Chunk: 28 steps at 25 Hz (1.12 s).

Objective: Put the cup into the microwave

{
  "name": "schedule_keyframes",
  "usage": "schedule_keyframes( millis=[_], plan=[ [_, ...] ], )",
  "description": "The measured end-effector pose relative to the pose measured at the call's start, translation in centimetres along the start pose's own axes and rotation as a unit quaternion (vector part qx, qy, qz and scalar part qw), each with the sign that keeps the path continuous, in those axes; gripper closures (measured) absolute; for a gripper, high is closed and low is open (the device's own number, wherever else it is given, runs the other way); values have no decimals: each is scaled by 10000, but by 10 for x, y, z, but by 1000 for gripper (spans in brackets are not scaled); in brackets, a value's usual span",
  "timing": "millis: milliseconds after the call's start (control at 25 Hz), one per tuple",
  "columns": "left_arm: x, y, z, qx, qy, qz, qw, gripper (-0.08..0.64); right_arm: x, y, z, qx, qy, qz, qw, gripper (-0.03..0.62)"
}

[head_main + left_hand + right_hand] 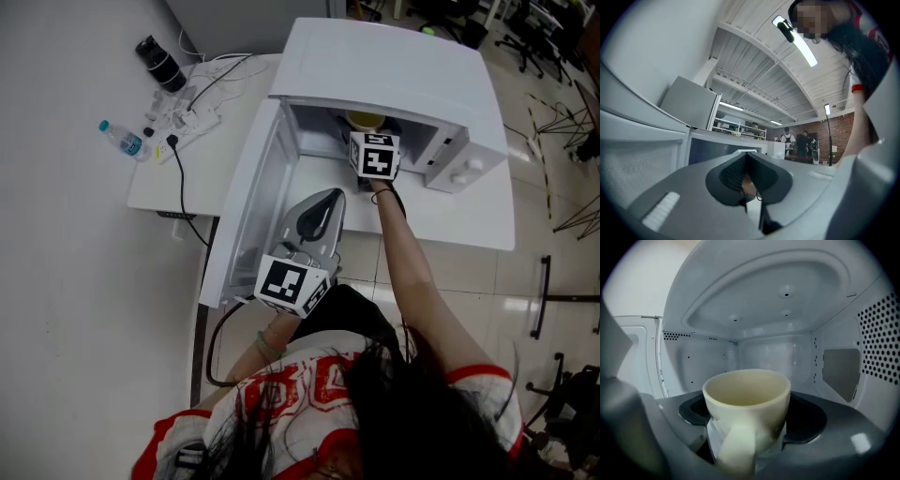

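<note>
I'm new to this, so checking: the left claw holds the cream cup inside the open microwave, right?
Wrong claw: the right claw, not the left, holds the cream cup inside the open microwave. The right gripper view shows the cup between its jaws; the left claw is shut, empty.

Workshop hall: arched ceiling (754, 61), brick wall (841, 136), shelving (738, 127).

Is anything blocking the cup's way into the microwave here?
Nothing visible does. The door is swung open, and the right gripper holds the cup inside the microwave. The right gripper view shows only bare walls behind the cup.
</note>
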<state>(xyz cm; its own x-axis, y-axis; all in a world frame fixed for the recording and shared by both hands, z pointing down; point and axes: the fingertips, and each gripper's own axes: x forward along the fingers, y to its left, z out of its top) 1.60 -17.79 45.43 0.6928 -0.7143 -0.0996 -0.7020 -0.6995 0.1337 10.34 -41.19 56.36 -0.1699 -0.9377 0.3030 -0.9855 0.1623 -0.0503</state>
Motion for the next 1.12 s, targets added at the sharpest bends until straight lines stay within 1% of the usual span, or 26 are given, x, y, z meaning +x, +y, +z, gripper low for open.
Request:
schedule_keyframes(
  millis=[360,520,640,800,1040,1120],
  plan=[
    [-1,-1,0,3,31,-16,10000,571,8,-1,1,-104,-57,-34,9999,135],
    [-2,0,2,11,19,4,10000,571,6,0,-3,-78,21,-57,10000,133],
    [-3,1,5,3,2,39,10000,571,-2,1,-6,26,74,-84,9999,132],
    [-4,2,12,-11,-8,97,10000,571,-28,6,-10,192,87,-56,9998,132],
    [-7,-3,38,-24,-38,188,9998,571,-92,21,-24,440,185,85,9988,140],
    [-7,-8,47,-7,-53,191,9998,571,-116,26,-18,561,108,119,9983,177]
  ],
)
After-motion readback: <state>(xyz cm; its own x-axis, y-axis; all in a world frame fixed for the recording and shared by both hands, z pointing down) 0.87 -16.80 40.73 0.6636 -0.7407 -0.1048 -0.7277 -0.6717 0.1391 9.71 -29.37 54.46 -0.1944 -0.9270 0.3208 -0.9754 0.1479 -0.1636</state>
